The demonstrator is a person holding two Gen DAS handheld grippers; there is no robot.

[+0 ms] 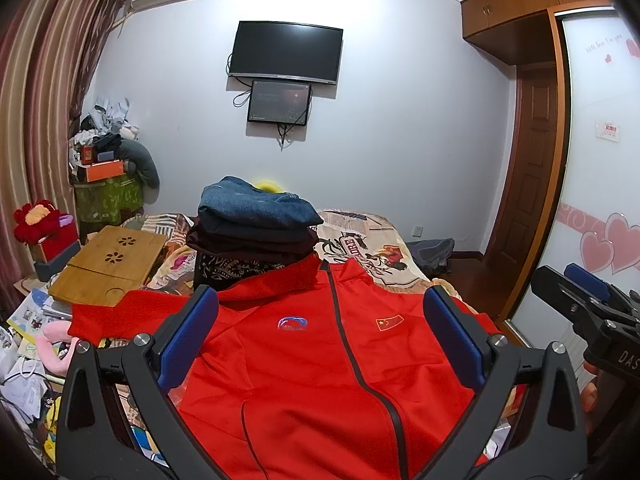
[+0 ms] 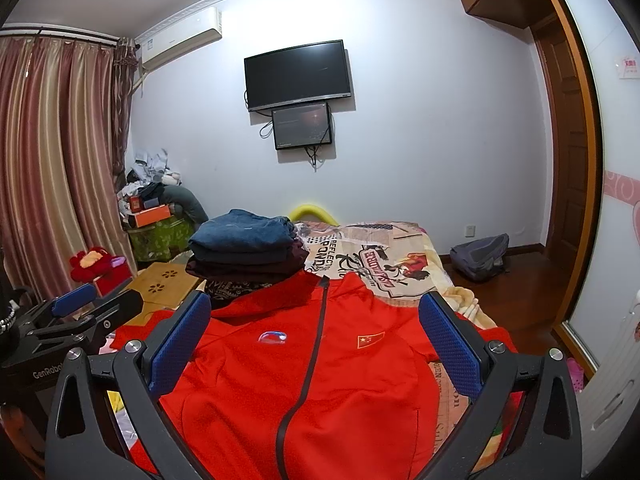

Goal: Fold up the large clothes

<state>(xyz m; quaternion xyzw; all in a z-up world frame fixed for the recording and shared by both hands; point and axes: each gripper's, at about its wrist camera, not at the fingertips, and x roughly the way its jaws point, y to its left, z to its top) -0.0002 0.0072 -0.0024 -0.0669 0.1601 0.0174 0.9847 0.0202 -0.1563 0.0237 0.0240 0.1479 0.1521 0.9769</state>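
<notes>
A red zip-up jacket (image 1: pixel 312 368) lies face up and spread flat on the bed, collar away from me, grey zipper down the middle. It also shows in the right wrist view (image 2: pixel 304 380). My left gripper (image 1: pixel 320 316) hovers above the jacket's chest, jaws wide open and empty. My right gripper (image 2: pixel 316 316) hovers above it too, wide open and empty. The right gripper shows at the right edge of the left wrist view (image 1: pixel 580 292); the left gripper shows at the left edge of the right wrist view (image 2: pixel 84 308).
A stack of folded clothes (image 1: pixel 256 224) sits just beyond the collar, also in the right wrist view (image 2: pixel 248 244). A wooden lap tray (image 1: pixel 108 268) lies at the left. The patterned bedspread (image 2: pixel 384 256) extends to the right. A backpack (image 2: pixel 480 256) sits on the floor.
</notes>
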